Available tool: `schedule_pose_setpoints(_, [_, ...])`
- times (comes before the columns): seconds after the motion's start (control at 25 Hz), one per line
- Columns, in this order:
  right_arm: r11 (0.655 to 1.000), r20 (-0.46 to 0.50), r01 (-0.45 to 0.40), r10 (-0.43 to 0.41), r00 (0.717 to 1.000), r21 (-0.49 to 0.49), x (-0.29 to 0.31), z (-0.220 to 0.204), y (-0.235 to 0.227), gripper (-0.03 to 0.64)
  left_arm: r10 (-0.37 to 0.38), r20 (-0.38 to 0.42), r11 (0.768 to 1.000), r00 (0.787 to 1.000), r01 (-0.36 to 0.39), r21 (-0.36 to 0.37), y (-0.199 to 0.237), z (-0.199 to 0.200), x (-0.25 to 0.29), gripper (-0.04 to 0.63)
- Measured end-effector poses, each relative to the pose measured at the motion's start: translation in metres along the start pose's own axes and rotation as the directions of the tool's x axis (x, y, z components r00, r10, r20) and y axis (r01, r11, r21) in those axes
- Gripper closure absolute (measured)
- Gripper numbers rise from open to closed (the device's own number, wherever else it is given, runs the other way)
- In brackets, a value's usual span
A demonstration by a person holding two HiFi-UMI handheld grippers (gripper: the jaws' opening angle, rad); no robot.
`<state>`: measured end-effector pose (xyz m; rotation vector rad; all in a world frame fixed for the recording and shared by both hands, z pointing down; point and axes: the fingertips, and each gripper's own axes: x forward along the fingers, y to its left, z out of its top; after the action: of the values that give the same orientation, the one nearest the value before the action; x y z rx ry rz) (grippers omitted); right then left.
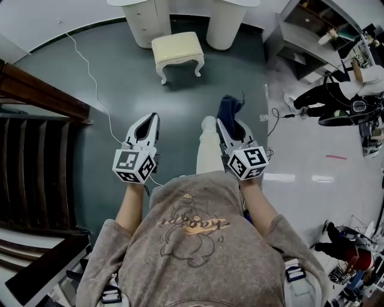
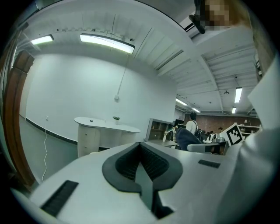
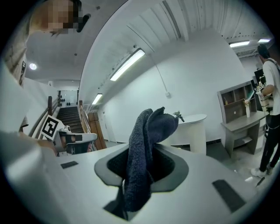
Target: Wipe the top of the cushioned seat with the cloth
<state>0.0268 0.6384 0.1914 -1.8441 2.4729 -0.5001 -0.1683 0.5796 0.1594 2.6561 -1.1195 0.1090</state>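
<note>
A cream cushioned seat (image 1: 177, 48) with curved white legs stands on the dark floor ahead of me, well beyond both grippers. A dark blue cloth (image 3: 144, 148) is pinched between the jaws of my right gripper (image 1: 231, 127), and its free end sticks up past the tips (image 1: 230, 109). My left gripper (image 1: 146, 127) is held level beside it, jaws closed together with nothing between them (image 2: 144, 170). Both grippers are raised in front of my chest, pointing toward the seat.
A white curved desk (image 1: 180, 12) stands behind the seat. A wooden staircase (image 1: 30, 150) runs along the left. A white cable (image 1: 96, 90) trails over the floor. People stand at the right (image 1: 336, 96) near grey shelving (image 1: 300, 30).
</note>
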Motion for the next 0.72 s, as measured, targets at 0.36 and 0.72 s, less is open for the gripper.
schedule_pose_setpoints(0.36, [0.995, -0.029, -0.098, 0.097, 0.995, -0.019, 0.124, 0.048, -0.087, 0.499, 0.075, -0.003, 0.996, 0.997, -0.075, -0.036, 0.052, 0.030, 0.131, 0.586])
schedule_pose_setpoints(0.72, [0.984, -0.105, -0.179, 0.176, 0.979, -0.021, 0.235, 0.100, -0.194, 0.499, 0.179, 0.000, 0.981, 0.984, -0.178, -0.082, 0.098, 0.074, 0.270, 0.586])
